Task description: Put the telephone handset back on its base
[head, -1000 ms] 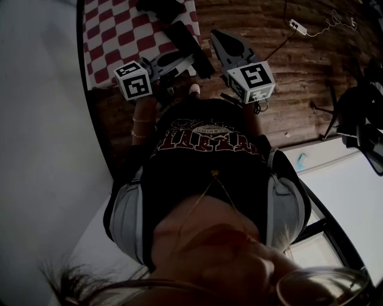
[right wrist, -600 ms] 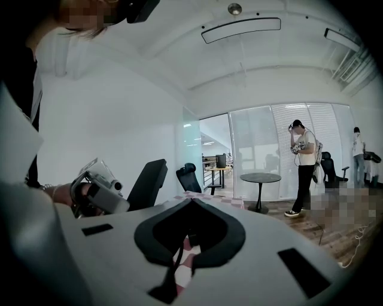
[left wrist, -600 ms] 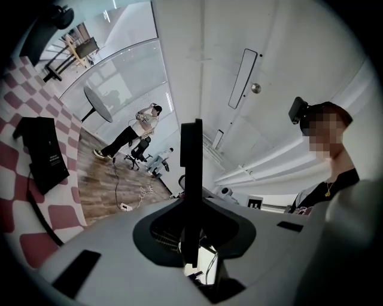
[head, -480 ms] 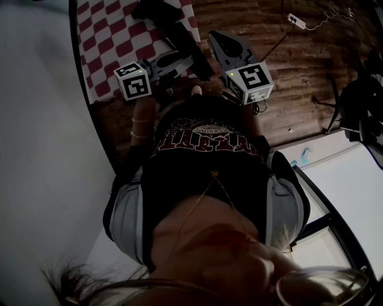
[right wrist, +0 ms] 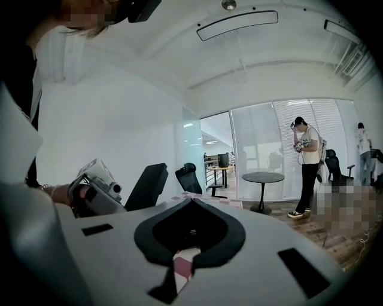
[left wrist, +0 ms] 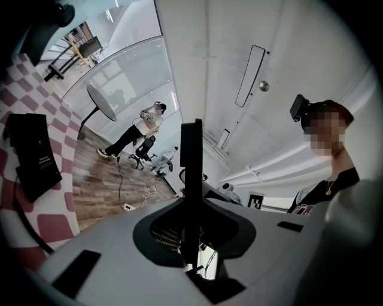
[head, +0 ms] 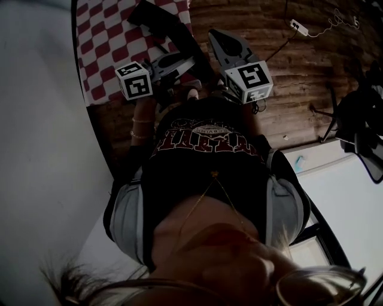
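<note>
My left gripper (head: 184,60) is shut on the black telephone handset (head: 187,43), which slants over the near edge of the red-and-white checked cloth (head: 108,42). In the left gripper view the handset (left wrist: 191,173) stands as a dark bar between the jaws of the left gripper (left wrist: 191,200). The black phone base (head: 151,12) lies on the cloth just beyond the handset; in the left gripper view the base (left wrist: 36,155) is far left. My right gripper (head: 224,42) hangs beside the handset, over the wooden floor, shut with nothing in it; the right gripper view (right wrist: 191,206) shows the same.
A power strip with its cable (head: 297,25) lies on the wooden floor (head: 287,72). An office chair (head: 359,101) and a white table (head: 341,179) stand to the right. Other people (right wrist: 308,161) and a round table (right wrist: 263,177) are in the background.
The handset and left gripper have come a little nearer the phone base; more of the base shows at the top. The right gripper has barely moved.
</note>
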{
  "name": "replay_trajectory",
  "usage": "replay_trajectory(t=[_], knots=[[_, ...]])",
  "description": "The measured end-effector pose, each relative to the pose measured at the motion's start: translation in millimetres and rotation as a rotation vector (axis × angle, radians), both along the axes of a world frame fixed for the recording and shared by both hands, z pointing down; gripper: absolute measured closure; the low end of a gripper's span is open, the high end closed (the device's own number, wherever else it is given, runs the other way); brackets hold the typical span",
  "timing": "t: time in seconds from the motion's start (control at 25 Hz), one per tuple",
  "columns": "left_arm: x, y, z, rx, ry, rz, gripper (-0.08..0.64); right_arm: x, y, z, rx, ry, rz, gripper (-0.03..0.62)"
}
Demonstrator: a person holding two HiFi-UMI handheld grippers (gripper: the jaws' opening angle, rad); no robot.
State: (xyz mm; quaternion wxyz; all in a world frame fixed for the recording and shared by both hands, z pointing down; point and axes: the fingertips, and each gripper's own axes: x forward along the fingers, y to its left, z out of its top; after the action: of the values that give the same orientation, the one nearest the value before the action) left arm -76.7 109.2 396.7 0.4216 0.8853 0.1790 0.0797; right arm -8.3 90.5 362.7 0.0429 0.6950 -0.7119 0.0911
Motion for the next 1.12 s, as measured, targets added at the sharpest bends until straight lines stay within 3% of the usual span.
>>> replay_trajectory(t=[0.76, 1.12], knots=[[138, 40, -13, 0.049, -0.018, -0.073, 0.480, 134, 44, -11, -0.003, -0.011, -0.087, 0.574], [146, 37, 7, 0.025, -0.016, -0.138, 0.480, 150, 42, 8, -0.020, -0.013, -0.121, 0.574]])
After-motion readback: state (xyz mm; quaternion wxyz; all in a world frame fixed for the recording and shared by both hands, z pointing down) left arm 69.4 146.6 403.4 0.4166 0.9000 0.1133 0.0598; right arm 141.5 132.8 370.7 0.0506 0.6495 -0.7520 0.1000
